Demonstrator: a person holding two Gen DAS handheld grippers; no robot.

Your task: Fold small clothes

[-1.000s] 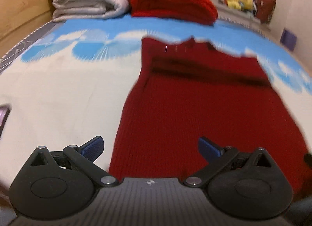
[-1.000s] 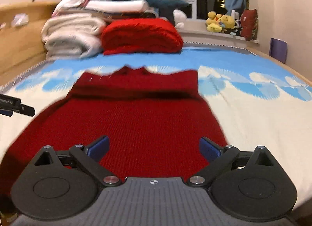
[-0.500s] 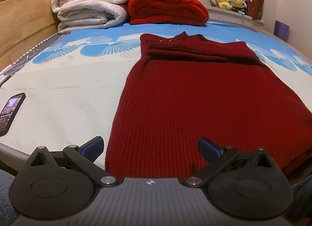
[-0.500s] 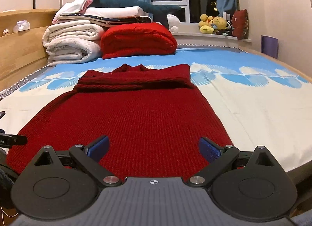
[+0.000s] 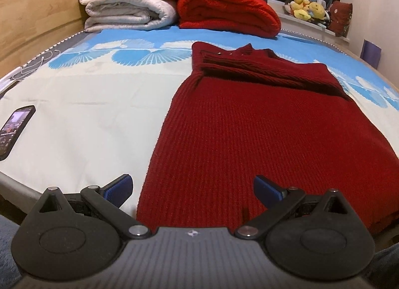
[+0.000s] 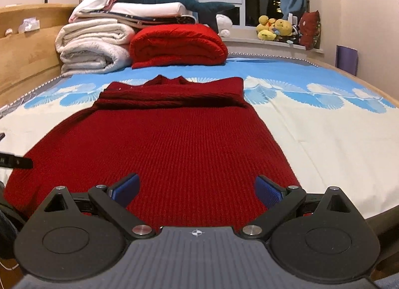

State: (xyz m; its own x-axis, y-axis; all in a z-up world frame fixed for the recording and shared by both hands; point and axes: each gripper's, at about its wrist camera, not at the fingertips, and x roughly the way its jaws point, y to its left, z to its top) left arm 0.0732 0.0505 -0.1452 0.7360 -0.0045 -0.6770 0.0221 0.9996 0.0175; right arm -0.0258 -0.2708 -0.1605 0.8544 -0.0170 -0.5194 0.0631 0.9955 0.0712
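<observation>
- Red knit sweater (image 5: 254,134) lies flat on the bed sheet (image 5: 82,119), hem toward the near edge, collar toward the far end
- Progress: the top part looks already folded, a ridged band of knit lying across the chest just below the collar; probably the sleeves turned in. Body below it is spread smooth in one layer
- Left to do, by my reading: bring the hem up over the body, perhaps twice, to make a compact packet
- Left gripper (image 5: 193,186): fingers spread wide, holding nothing. Poised low at the near edge, over the sweater's left hem corner; left blue pad (image 5: 119,186) over bare sheet, the other over knit
- Right gripper (image 6: 197,188): fingers likewise spread, empty, low over the hem toward its right corner
- Contact with the cloth: cannot tell from either view
- Both tools aim straight up the bed, roughly level
- Bystanders: phone (image 5: 12,129) well left of the sweater; folded red blanket (image 6: 177,47) at the far end
</observation>
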